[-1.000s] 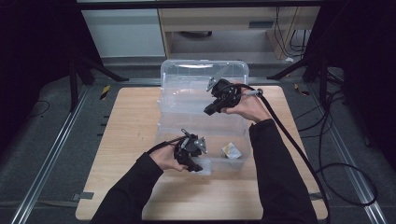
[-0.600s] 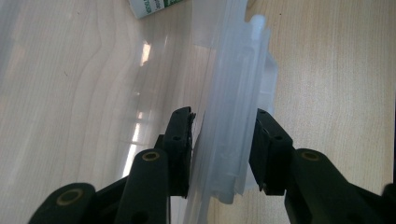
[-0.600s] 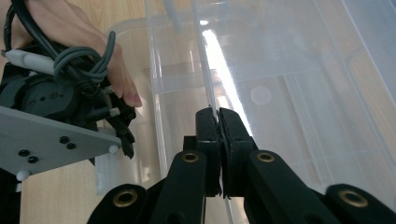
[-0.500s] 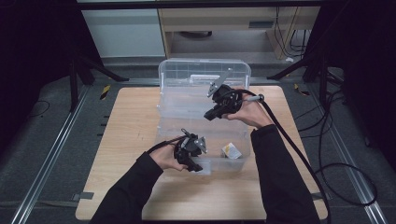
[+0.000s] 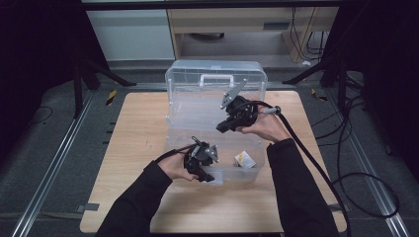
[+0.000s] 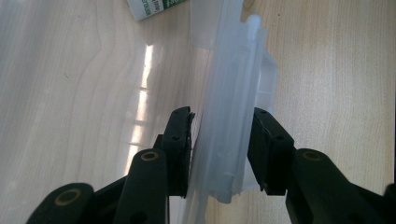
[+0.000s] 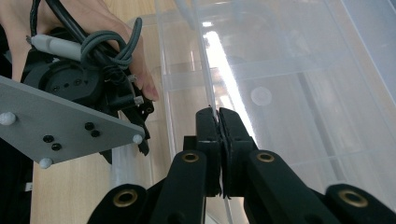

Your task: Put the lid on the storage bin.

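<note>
Looking down from the high view, a clear plastic box (image 5: pixel 197 118) sits on the wooden tabletop (image 5: pixel 133 148), running from the near middle up to the far edge, with its lid (image 5: pixel 217 79) standing up at the back and a white handle (image 5: pixel 216 78) on it. The left gripper (image 5: pixel 206 174) is down at the box's near wall, and in the left gripper view you can see its two black jaws sitting on either side of the cloudy plastic rim (image 6: pixel 229 135), one inside the box and one outside. The pads look like they're right up against the rim, so I'd call that a grip on it, jaws about halfway apart because the rim is chunky. The right gripper (image 5: pixel 221 128) is over the middle of the box, held by the right hand (image 5: pixel 267 126), with a thick cable (image 5: pixel 316 168) trailing off toward the near right corner of the tabletop. In the right gripper view its jaws are pinched nearly together on a thin clear plastic edge (image 7: pixel 208 93) that runs up between them, some part of the box, though I can't tell which wall. A small white packet (image 5: pixel 244 160) lies inside the box near its near right corner, just beside the left gripper and well apart from the right one.
</note>
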`<state>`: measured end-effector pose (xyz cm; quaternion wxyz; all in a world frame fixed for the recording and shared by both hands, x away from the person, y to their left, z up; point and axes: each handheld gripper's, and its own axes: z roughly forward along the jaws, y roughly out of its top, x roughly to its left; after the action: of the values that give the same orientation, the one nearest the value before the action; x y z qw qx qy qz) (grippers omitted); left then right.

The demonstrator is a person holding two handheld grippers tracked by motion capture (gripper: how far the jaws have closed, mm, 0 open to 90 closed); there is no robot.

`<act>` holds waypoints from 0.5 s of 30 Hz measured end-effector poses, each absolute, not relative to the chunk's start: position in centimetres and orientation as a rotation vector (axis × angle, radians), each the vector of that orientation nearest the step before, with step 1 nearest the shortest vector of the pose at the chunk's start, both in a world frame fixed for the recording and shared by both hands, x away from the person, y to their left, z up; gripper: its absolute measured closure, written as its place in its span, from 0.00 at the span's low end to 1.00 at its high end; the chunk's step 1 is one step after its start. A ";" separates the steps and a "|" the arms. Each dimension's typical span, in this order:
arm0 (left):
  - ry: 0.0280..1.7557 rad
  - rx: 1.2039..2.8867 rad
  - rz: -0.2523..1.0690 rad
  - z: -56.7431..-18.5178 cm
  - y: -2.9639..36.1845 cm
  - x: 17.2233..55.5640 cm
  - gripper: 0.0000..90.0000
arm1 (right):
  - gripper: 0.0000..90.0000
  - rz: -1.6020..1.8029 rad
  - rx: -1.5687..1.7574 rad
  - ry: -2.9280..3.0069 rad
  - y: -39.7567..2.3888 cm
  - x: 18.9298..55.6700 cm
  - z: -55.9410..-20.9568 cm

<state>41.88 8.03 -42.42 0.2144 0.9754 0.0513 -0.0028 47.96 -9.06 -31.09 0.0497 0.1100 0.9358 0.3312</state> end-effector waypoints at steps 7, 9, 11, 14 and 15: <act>0.116 2.698 0.026 -42.3 8.1 41.4 0.67 | 0.98 1.039 0.339 2.850 -9.3 47.5 -31.4; 0.117 2.692 0.043 -42.2 8.2 41.3 0.67 | 0.98 1.050 0.346 2.841 -9.4 47.4 -31.5; 0.120 2.683 0.058 -42.0 8.2 41.2 0.68 | 0.98 1.049 0.346 2.833 -9.4 47.2 -31.5; 0.109 2.677 0.076 -41.7 8.3 41.0 0.68 | 0.98 1.043 0.341 2.830 -9.3 47.1 -31.6; 0.108 2.678 0.084 -41.7 8.2 40.9 0.68 | 0.98 1.043 0.342 2.831 -9.3 47.1 -31.6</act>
<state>40.92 8.24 -41.70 0.2280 0.9724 0.0391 0.0307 47.05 -9.33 -31.57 0.0524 0.1125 0.9311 0.3430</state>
